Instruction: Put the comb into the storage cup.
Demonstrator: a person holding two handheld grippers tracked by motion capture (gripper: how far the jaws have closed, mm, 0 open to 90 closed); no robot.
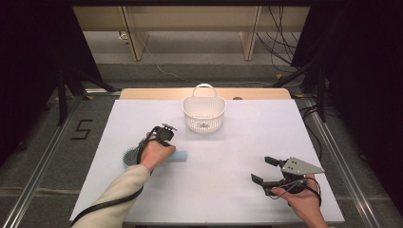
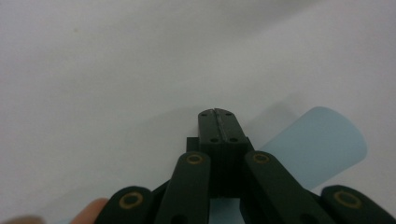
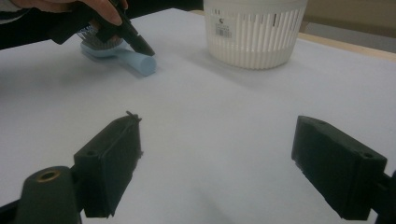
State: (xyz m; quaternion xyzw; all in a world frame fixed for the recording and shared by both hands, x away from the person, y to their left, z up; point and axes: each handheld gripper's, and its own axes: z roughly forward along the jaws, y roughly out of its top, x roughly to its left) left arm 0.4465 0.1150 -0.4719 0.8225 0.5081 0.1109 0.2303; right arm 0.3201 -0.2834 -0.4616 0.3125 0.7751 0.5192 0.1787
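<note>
From the high view, my left tool [image 1: 167,129] hovers over the pale blue hairbrush [image 1: 177,156] lying flat on the white bench [image 1: 228,156]; nothing sits in the slatted plastic basket [image 1: 204,114] yet, so I judge the pickup undone. My left tool's view shows its jaws pressed together, empty, beside the smooth rounded handle [image 2: 322,144]. In my right tool's view its jaws gape wide, idle, holding nothing.

Matt pale-blue plastic brush [image 3: 126,58], slotted glossy white plastic basket [image 1: 204,114], smooth white table cover [image 1: 228,161]
</note>
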